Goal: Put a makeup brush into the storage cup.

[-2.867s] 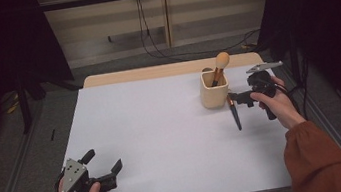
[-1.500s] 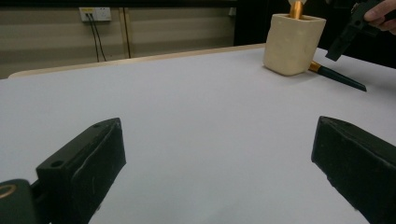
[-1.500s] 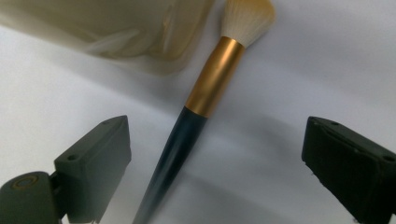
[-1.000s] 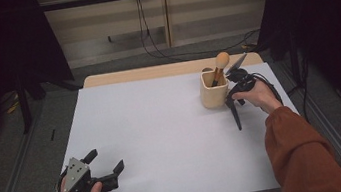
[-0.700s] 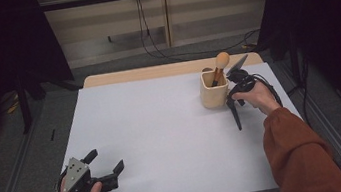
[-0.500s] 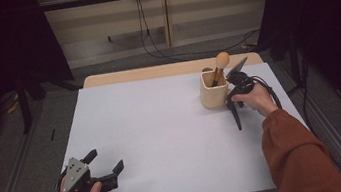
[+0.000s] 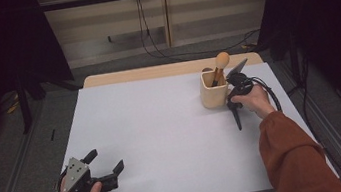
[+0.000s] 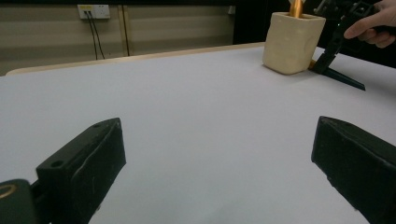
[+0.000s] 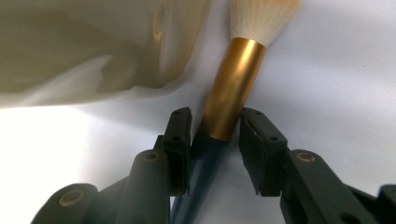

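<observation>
The right gripper (image 9: 215, 135) is clamped on a brush (image 9: 231, 88), its bristles just ahead beside the cup (image 7: 214, 90). The grip should be kept firm while the brush is lifted toward the cup's mouth. The left gripper (image 7: 105, 168) is held apart, well away.

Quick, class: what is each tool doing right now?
Left tool: open, holding nothing, low over the table.
Right tool: closed around the brush beside the cup.
</observation>
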`<state>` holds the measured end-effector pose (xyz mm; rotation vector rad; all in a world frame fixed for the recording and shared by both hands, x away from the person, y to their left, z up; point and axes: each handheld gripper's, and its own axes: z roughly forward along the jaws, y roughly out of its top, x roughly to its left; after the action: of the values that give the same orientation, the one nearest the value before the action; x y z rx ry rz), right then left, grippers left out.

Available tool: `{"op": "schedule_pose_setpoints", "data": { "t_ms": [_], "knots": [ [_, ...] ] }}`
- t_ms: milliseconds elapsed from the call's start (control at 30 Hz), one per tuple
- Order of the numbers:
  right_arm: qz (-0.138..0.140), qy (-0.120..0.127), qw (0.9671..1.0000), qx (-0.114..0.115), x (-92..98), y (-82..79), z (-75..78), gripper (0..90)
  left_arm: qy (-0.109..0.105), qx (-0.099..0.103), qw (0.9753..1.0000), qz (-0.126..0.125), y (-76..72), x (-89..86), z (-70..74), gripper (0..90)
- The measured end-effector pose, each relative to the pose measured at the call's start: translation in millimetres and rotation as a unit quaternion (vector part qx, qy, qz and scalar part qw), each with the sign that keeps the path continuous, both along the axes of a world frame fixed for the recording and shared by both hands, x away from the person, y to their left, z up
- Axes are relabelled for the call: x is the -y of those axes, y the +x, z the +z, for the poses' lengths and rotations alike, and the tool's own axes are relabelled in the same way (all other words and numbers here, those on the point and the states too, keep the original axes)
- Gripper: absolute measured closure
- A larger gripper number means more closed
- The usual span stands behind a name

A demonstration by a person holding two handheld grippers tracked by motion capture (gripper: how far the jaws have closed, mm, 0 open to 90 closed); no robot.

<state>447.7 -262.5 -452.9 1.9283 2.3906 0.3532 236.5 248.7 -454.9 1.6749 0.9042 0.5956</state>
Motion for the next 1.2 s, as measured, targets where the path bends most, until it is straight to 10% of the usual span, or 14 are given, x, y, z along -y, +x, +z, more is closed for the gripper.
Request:
{"op": "schedule_pose_setpoints", "data": {
  "t_ms": [567, 1200],
  "knots": [
    [-0.026, -0.012, 0.9996, -0.001, 2.6, -0.1, 5.4, 74.9, -0.001, 0.0, 1.0, 0.002, 0.0, -1.2, 0.1, 2.8],
    [-0.042, 0.012, 0.9964, 0.073, 24.0, -12.6, 22.7, 74.9, 0.001, -0.001, 1.0, 0.003, -0.1, -1.4, 0.0, 2.8]
  ]
}}
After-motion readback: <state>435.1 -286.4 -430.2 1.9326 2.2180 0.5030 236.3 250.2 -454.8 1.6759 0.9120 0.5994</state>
